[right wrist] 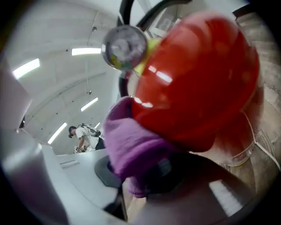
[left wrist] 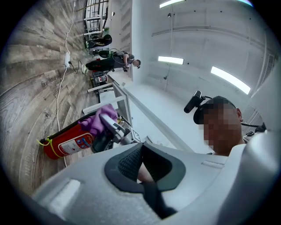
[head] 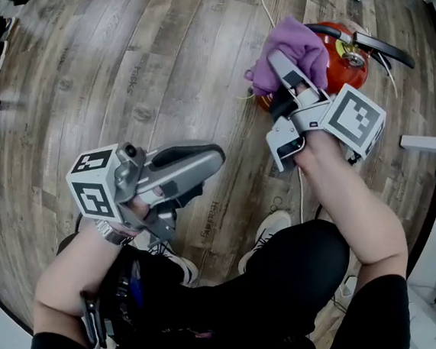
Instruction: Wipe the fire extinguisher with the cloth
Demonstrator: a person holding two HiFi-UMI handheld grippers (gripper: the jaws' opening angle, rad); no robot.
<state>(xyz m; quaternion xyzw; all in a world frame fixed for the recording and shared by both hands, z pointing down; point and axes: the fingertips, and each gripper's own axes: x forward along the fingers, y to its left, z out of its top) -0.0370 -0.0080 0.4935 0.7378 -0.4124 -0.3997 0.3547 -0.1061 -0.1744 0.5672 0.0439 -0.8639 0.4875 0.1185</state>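
– While up against the extinguisher (head: 341, 70), clamped on anything, those right gripper (head: 277, 74) jaws?

– Clamped on the cloth (head: 292, 40) — purple, bunched, touching the red shoulder just below the gauge (right wrist: 124, 47).

– And the left gripper (head: 207, 173)?

– Jaws together, nothing between. Held well apart from the extinguisher, nearer the body.

– Extinguisher where?

– On the wood floor (head: 137, 62) — black handle (head: 383, 48) on top, white cord (head: 302, 197) trailing beside.
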